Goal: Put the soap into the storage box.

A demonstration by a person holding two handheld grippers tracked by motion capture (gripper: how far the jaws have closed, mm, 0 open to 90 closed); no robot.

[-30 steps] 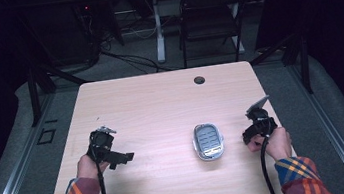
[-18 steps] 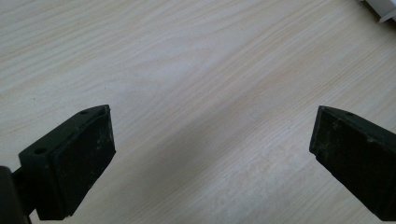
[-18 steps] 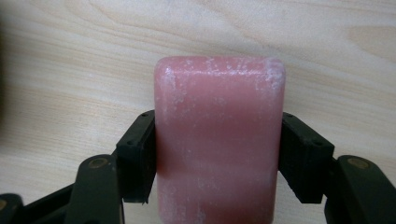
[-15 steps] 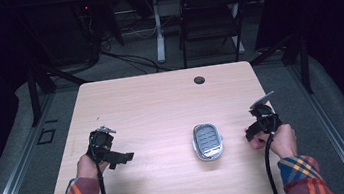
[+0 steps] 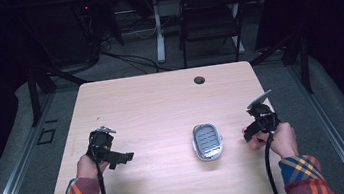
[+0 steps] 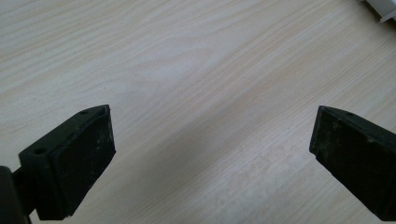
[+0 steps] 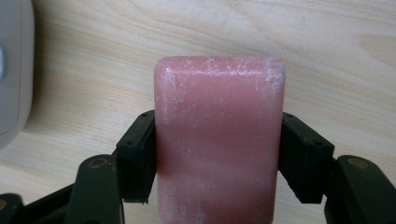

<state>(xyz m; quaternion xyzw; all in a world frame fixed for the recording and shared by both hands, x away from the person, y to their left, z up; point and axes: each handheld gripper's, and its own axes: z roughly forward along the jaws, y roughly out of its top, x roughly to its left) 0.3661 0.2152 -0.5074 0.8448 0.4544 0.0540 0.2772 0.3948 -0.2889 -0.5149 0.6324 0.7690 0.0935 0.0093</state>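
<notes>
Pink rectangular bar of soap point(image 7: 219, 140), surface dusted with whitish residue, sits clamped between the two black jaws of the right tongs point(image 7: 219, 158); pads press on both long sides, bar pointing away from the camera over the wood. In the high view the right tongs point(image 5: 259, 123) are at the right side of the table, near its edge, held in the person's right hand point(image 5: 279, 138); the bar itself is too small to make out there.

Grey oval plastic soap dish with a ribbed insert point(image 5: 207, 141) lies flat on the table, just left of the right tongs, apart from them. Its pale rim point(image 7: 11, 70) shows at the left edge of the right gripper view, not touching the bar.

Left tongs point(image 5: 117, 157), in the left hand point(image 5: 90, 163), rest low near the left front of the table, well apart from the dish. Left gripper view: jaws spread wide point(image 6: 212, 154), nothing between them, bare wood below.

Light wood-grain table point(image 5: 161, 103) has a small dark round grommet hole point(image 5: 199, 79) near the far edge.
</notes>
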